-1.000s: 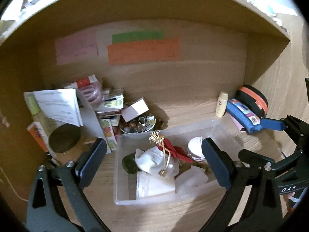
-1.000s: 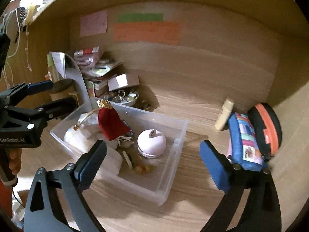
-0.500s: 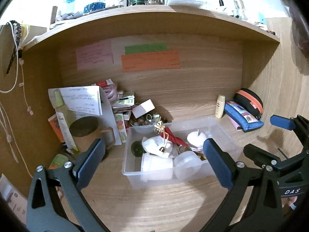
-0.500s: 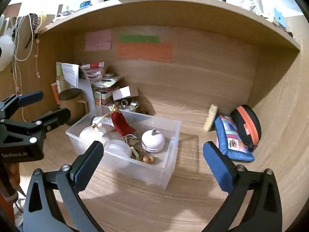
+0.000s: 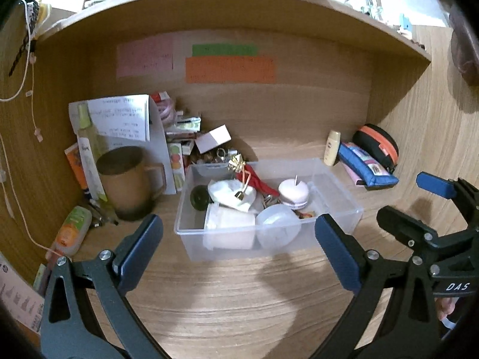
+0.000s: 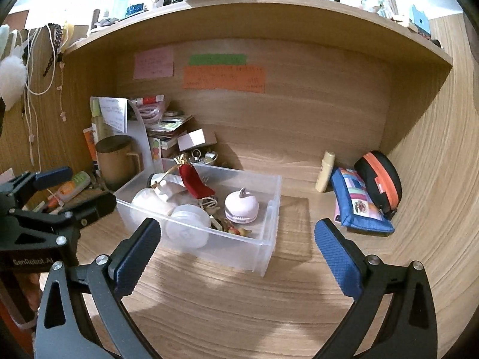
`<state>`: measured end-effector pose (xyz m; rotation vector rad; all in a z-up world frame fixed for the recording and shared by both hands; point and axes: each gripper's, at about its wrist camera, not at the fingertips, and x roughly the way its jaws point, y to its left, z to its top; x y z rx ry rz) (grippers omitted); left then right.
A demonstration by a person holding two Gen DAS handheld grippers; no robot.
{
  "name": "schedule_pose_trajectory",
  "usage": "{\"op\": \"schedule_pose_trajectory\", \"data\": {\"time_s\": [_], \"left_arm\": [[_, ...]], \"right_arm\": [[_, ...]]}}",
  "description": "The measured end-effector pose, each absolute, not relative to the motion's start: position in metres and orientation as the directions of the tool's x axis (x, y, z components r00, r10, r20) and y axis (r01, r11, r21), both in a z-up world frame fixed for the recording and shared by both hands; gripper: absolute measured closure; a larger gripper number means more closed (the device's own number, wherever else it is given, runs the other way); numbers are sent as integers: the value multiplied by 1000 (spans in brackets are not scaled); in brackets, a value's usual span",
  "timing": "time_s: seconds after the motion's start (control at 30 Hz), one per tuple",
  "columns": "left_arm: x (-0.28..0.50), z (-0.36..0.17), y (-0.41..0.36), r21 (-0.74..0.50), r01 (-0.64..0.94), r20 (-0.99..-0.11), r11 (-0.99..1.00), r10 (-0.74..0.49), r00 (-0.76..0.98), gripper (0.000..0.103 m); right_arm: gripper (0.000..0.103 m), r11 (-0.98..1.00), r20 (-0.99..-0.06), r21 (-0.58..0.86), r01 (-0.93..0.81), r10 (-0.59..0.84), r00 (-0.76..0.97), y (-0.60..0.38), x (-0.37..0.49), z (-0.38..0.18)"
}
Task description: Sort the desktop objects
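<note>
Currently both grippers empty, jaws spread wide: left gripper [image 5: 238, 251] and right gripper [image 6: 236, 252] hover over bare desk [image 6: 239, 314], short of the clear bin [image 5: 344, 206]. Judged step: between picks, bin already holding several items; sorting not finished. Bin sits just ahead of both grippers, centred for the left, slightly left of centre for the right. Loose things remain beyond it: blue pouch [image 6: 359, 206] and black-orange case [image 6: 380, 176] touching, at far right; cream bottle [image 6: 324, 172] just beside the pouch; brown mug [image 5: 128, 185] at far left. Next move likely: right gripper reaches past the bin's right end, lines jaws across the pouch.
</note>
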<state>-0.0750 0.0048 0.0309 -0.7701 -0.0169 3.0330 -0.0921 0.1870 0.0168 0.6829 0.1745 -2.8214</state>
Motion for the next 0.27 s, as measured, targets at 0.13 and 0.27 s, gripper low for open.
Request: {"op": "schedule_pose_trajectory", "data": {"time_s": [0.13,0.27], "left_arm": [[-78,27,6,-18,-8,-481,-1000,16,-876,0],[-81,25,8,-16,-15,-484,-1000,21,-875,0]], "right_arm": [[0,-968,-472,-45,246,-197,-859,189,-96,14],[0,-971,-486,-27,239,-197,-851,193,-104,10]]}}
